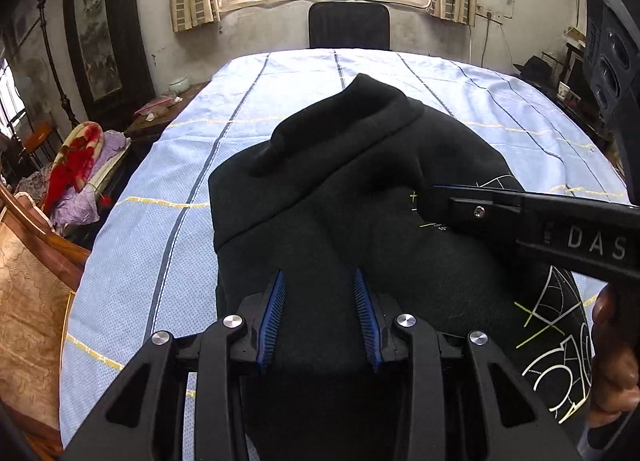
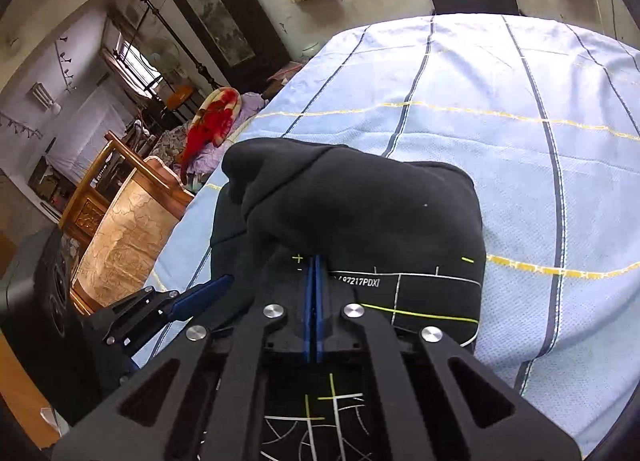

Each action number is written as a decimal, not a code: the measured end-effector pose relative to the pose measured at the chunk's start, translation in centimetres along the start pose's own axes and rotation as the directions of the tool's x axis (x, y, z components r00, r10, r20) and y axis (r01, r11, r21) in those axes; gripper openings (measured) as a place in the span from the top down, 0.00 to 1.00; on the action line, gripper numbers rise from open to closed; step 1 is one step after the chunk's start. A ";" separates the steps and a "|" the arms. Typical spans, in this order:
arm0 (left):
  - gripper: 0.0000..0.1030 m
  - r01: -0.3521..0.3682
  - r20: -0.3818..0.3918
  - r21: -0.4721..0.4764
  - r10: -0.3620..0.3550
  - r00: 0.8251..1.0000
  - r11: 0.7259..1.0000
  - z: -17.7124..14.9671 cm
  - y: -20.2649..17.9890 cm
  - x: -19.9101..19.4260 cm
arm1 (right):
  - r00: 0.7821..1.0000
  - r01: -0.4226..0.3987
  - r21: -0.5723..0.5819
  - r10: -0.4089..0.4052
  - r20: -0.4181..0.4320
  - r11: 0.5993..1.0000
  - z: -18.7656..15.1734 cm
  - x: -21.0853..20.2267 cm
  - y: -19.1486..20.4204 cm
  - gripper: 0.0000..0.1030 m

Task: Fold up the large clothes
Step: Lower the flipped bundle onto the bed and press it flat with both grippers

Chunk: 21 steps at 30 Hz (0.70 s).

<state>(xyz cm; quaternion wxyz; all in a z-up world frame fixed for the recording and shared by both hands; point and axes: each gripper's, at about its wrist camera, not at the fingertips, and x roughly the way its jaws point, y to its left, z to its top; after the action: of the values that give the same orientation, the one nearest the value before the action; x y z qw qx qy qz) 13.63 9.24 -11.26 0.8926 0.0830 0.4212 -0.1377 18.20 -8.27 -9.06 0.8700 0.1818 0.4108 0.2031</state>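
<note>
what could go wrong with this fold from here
1. The right hand-held gripper looks shut at the edge of the black sweatshirt's folded-over layer; whether it has cloth is unclear, so a thin pinch may slip.
2. The left hand-held gripper stands open over the sweatshirt, so pulling could drag the whole pile across the striped sheet.
3. The bunched top fold may set a crease.

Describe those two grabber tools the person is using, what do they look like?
Each is a matte black plastic hand-held gripper with slotted linkage arms joined by round silver bolts. The left hand-held gripper and the right hand-held gripper each carry two narrow fingers faced with ribbed blue pads. The right one's side bears raised letters "DAS". No cables show.
</note>
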 end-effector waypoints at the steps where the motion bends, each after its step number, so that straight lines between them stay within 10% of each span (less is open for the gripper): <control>1: 0.66 0.006 -0.004 -0.006 -0.006 1.000 1.000 0.0 0.1 -0.1 | 1.000 0.002 -0.006 -0.002 0.001 1.000 0.0 0.0 0.2 1.00; 12: 0.66 -0.017 0.068 -0.051 0.020 0.998 0.999 -2.0 2.2 -6.7 | 0.995 -0.061 -0.106 0.069 0.070 0.993 -3.6 -8.9 3.4 0.91; 21: 0.66 -0.054 -0.020 -0.021 0.054 0.998 0.998 -4.5 1.2 -3.6 | 0.997 -0.070 -0.084 0.068 -0.027 0.994 -8.2 -7.0 2.7 0.93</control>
<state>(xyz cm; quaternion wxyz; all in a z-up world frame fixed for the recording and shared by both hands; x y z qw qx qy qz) 8.51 12.16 -11.26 0.8927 0.0859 0.4290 -0.1081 7.11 -8.27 -8.17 0.8644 0.1562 0.4056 0.2526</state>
